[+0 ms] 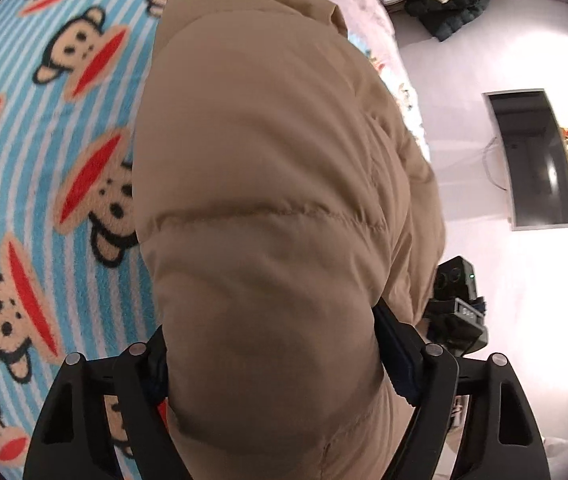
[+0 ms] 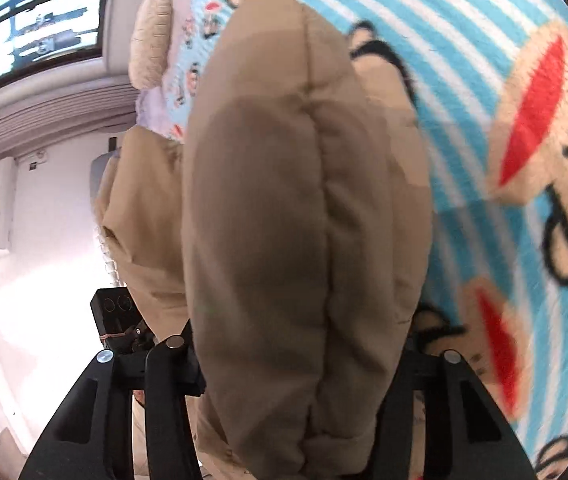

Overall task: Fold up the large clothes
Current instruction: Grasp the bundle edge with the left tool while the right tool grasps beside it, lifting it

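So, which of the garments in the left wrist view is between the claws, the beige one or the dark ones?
The beige puffer jacket, lying on the monkey blanket; the left claw grips it. The dark clothes lie far off.

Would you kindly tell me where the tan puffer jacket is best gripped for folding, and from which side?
Grip the tan puffer jacket on a padded edge section, one gripper at each end, coming from the bed's open side. Its bulk compresses between quilting seams. The left gripper and right gripper already straddle such sections.
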The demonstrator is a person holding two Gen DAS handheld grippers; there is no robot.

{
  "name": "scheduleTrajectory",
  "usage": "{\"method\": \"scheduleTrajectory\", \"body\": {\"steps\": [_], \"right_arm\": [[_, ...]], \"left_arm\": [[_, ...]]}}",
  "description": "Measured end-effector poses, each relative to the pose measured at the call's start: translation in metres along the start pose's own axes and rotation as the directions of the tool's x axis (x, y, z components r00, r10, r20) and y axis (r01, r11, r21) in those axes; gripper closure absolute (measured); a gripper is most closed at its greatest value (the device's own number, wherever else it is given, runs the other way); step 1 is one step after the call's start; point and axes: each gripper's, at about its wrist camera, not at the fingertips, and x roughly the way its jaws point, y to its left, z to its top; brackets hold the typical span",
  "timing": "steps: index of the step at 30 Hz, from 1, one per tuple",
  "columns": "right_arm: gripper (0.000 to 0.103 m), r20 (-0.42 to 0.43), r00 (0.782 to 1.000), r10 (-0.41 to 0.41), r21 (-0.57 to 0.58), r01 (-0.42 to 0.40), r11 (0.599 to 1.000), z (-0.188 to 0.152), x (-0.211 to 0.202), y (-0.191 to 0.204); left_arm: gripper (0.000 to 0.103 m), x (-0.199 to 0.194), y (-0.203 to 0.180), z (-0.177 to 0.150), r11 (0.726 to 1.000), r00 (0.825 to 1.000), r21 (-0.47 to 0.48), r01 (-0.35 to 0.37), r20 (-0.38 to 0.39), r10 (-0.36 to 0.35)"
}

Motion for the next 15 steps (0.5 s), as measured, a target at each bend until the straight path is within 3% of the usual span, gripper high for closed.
{"method": "scheduleTrajectory", "body": {"steps": [5,9,15], "right_arm": [[0.051,0.029,0.999,0.024,-0.052,-0.022,0.998,-0.015,0.012,0.04],[0.051,0.048,0.998,0.039,-0.087,-0.035,0.996,-0.023,0.046,0.077],[0.051,0.012,0.997,0.076,-0.135,-0.074,0.988,-0.042,0.153,0.135]], "left_arm": [[0.021,-0.033,-0.006,0.013,0.998,0.999,0.061,0.026,0.028,-0.028],[0.021,-0.079,0.014,0.035,0.995,0.998,0.096,0.014,0.065,-0.02],[0.021,-0.162,0.078,0.066,0.995,0.991,0.089,-0.047,0.126,0.036]]}}
